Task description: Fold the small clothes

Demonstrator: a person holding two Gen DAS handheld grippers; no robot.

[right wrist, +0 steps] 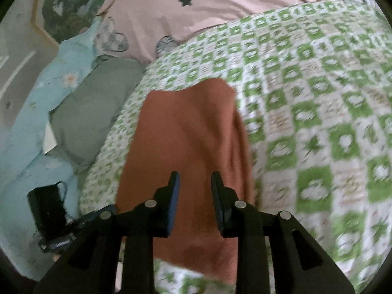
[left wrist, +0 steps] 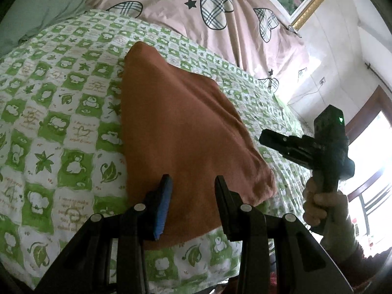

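A green-and-white checked quilt (left wrist: 61, 127) is filling most of both views, with a pink heart-print bedcover (left wrist: 191, 22) lying along the top of each frame. In the right wrist view a grey-green pillow (right wrist: 93, 117) and pale blue floral bedding (right wrist: 27, 132) are sitting at the left, with a small black device (right wrist: 47, 210) at the lower left.

The rust-orange garment (left wrist: 181, 132) is lying on the quilt in the centre of the left wrist view, running from the upper middle down to the lower middle. It is already showing as a compact, rounded-cornered slab with clean edges and a thick fold along its right side, so at least one fold appears to be done. In the right wrist view the same cloth is occupying the centre and lower middle, somewhat blurred.

What is remaining, as a judgement: perhaps one more fold to halve it, or some smoothing, then setting it aside. No other clothes are showing in either view.

The left gripper (left wrist: 193, 183) is hanging over the near end of the garment at the lower centre, its jaws standing apart with nothing pinched between them; whether the tips are touching the cloth cannot be told. The right gripper (right wrist: 194, 178) is likewise standing parted above the cloth, gripping nothing. In the left wrist view it is appearing at the right edge, off the garment's right side, carried by a gloved hand (left wrist: 325, 208).
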